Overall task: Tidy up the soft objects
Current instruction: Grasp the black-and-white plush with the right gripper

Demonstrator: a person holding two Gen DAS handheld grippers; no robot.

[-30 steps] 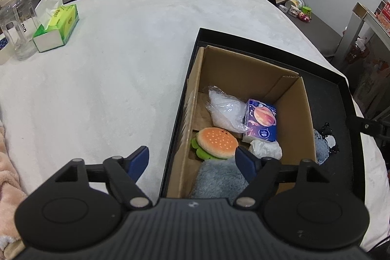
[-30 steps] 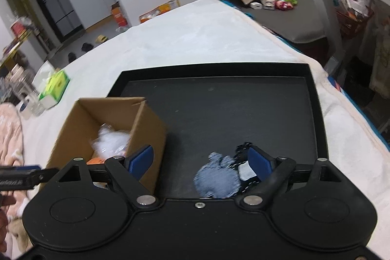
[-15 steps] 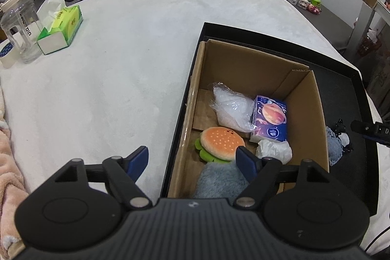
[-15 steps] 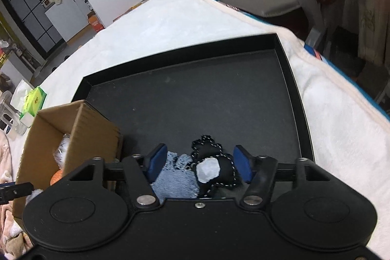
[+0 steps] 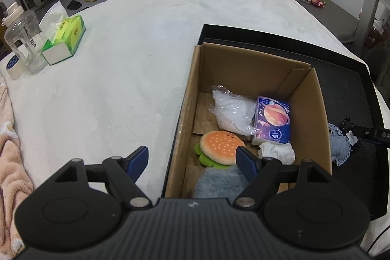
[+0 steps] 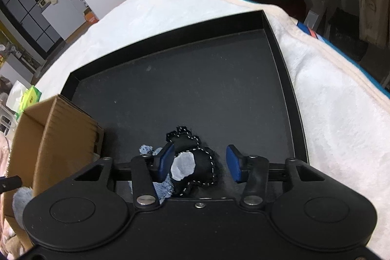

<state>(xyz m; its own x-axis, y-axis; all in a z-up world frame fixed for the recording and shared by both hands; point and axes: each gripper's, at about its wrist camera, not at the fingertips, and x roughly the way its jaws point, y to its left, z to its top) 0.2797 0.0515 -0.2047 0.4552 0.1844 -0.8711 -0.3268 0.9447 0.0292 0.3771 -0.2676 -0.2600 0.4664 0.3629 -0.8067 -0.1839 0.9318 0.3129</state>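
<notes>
While my right gripper (image 6: 199,163) has been closing its jaws around the black toy (image 6: 192,162) at six o'clock on the tray (image 6: 280,60), not yet squeezing, my left gripper (image 5: 192,160) gapes empty over the box (image 5: 246,65), already holding the burger (image 5: 220,146) and tissues (image 5: 273,121); denim scrap (image 6: 163,187) remains.

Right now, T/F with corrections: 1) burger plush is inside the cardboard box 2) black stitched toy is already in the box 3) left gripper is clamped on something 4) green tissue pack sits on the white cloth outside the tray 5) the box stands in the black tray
1) True. The burger plush lies in the cardboard box.
2) False. The black stitched toy lies on the black tray, between the fingers of the right gripper, beside a denim piece.
3) False. The left gripper is open, nothing between its fingers.
4) True. The green tissue pack sits on the white cloth.
5) True.
</notes>
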